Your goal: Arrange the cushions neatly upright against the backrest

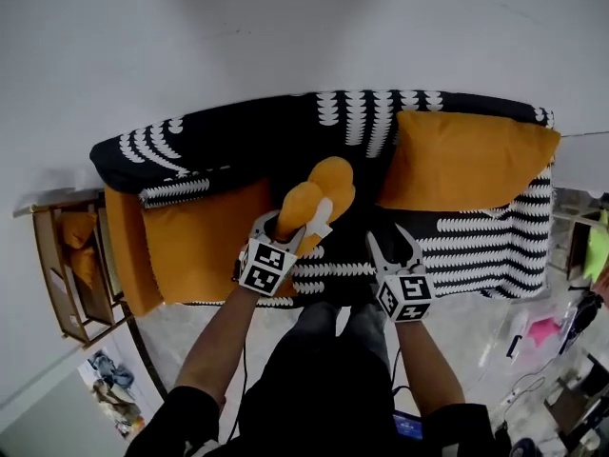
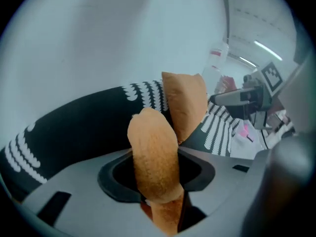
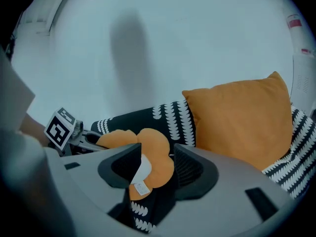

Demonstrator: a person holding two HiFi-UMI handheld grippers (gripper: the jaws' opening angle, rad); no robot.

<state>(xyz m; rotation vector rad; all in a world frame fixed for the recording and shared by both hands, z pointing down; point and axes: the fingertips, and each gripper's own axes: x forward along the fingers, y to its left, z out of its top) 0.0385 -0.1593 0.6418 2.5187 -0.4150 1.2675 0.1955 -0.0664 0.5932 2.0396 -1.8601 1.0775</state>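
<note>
closest in, bottom middle of the head view, the right gripper [image 1: 395,246] hangs over the patterned seat cover [image 1: 476,246]. its jaws are apart and nothing's pinched in them; the cushion only lines up between them in that gripper's own view.

just left of it, the left gripper [image 1: 290,225] is clamped on the small orange cushion [image 1: 319,193]. it's squeezing one edge, so the rest bulges out past the jaws in two lobes, white tag dangling. that cushion is mid-frame, lifted off the seat and short of the backrest [image 1: 247,136].

further back, upper right, the big orange cushion [image 1: 466,160] already leans upright against the backrest. the orange patch [image 1: 200,246] at the left could be another cushion lying flat or bare seat, can't tell.

imo the trick here: carry the small one into the dark gap at centre, set its bottom edge on the seat first, then tip it back till it leans. steady the top with the free gripper before letting go, or it'll probably flop forward.
</note>
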